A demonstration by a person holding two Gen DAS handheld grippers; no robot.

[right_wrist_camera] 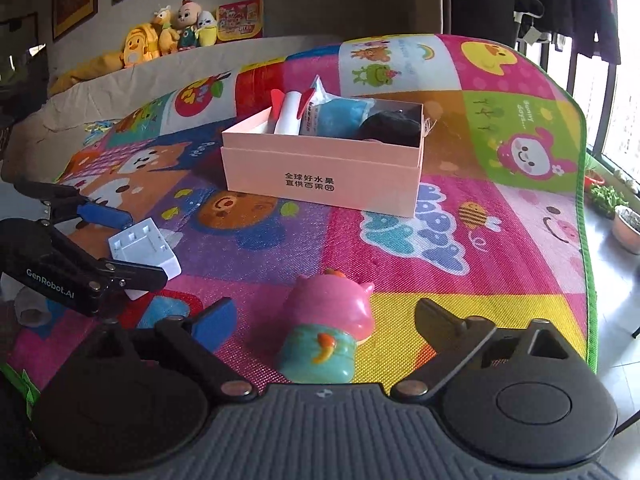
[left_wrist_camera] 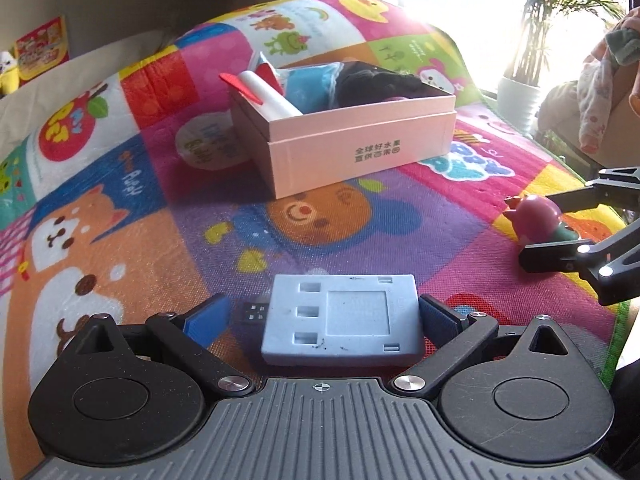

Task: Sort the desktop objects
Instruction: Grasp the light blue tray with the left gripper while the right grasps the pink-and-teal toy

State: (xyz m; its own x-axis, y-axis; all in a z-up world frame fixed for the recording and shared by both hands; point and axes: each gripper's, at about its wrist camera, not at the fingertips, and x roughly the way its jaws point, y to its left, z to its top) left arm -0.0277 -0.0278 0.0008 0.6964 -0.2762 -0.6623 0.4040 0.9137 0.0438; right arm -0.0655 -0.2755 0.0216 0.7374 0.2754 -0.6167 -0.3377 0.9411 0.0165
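Left gripper (left_wrist_camera: 324,316): we see its jaws spread wide on either side of the pale blue block (left_wrist_camera: 342,318); the blue pad on the right looks to be at the block's edge, the left one stands clear of it, so we read no grip.
Right gripper (right_wrist_camera: 324,320): we see it open too, with the pink and teal toy (right_wrist_camera: 326,326) lying on the mat between the fingers and a gap on both sides.
Pale blue block: it lies flat on the play mat (left_wrist_camera: 120,240), rectangular with small slots on top, a dark plug-like piece sticking out at its left end; in the right wrist view it shows white (right_wrist_camera: 142,252).
Pink and teal toy: a rounded figure on its side, near the mat's yellow patch; in the left wrist view it sits between the right gripper's black fingers (left_wrist_camera: 536,224).
Pink box (right_wrist_camera: 320,172): open, standing on the mat beyond both grippers, well apart from them, with dark print on its front wall.
Inside the box: we make out a white tube with red parts (right_wrist_camera: 290,114), a blue packet (right_wrist_camera: 340,118) and something black (right_wrist_camera: 390,126).
Beyond the mat: plush toys (right_wrist_camera: 172,30) lined up along a ledge by the wall, and a potted plant (left_wrist_camera: 532,60) by the bright window.
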